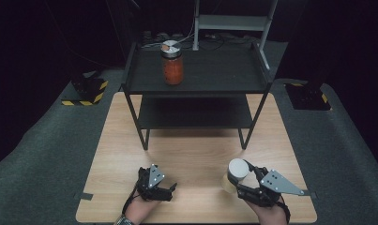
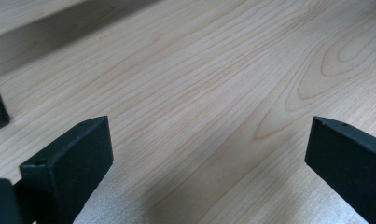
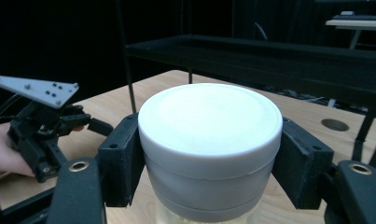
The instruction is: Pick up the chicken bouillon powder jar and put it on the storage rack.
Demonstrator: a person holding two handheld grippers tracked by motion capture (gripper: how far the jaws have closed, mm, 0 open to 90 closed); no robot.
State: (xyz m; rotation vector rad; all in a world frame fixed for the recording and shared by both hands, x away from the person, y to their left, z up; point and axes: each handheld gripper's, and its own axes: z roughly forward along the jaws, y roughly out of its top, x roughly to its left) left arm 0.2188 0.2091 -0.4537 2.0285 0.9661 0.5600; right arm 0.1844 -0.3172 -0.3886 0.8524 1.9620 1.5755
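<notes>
The right gripper (image 1: 240,183) is clamped on the white lid of an upright jar (image 1: 235,175) at the near right of the tabletop (image 1: 196,154). The black shelf rack (image 1: 196,79) lies straight ahead and higher, an orange-filled jar (image 1: 172,62) on its top shelf. The left gripper (image 2: 209,149) is spread and empty, low over bare wood.

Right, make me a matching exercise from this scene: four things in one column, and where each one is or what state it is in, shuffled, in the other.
Things:
1. white-lidded jar
2. red-filled jar
3. left gripper
4. shelf unit

Places or states:
A. stands on the top shelf
B. jaws wide apart over bare wood, holding nothing
C. stands at the far side of the wooden table
D. clamped at the lid between the jaws of the right gripper

Pairs: 1-D, 2-A, 3-B, 4-C
</notes>
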